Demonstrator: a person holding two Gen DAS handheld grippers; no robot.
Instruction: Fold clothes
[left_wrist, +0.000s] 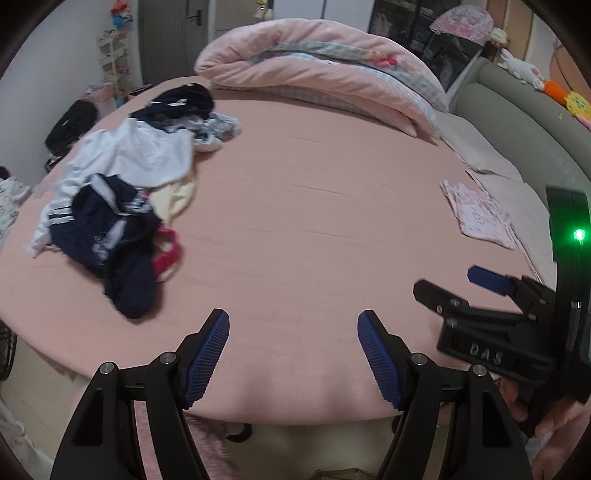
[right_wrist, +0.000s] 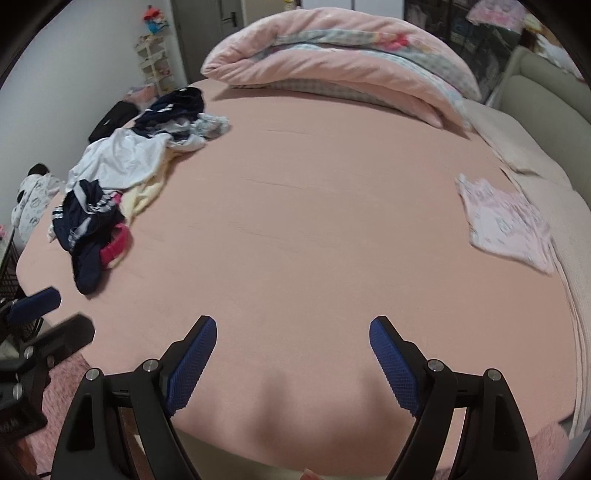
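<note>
A heap of unfolded clothes lies on the left side of the pink bed, with white, navy, cream and magenta pieces; the same heap of clothes shows in the right wrist view. A folded pale pink printed garment rests flat near the right edge, and the right wrist view shows this folded garment too. My left gripper hovers open over the near edge of the bed, holding nothing. My right gripper is open as well, empty, beside it; the right gripper also appears at the left view's right side.
A rolled pink duvet lies across the far side of the bed. A grey headboard with soft toys runs along the right. A shelf rack and a dark bag stand by the wall at left.
</note>
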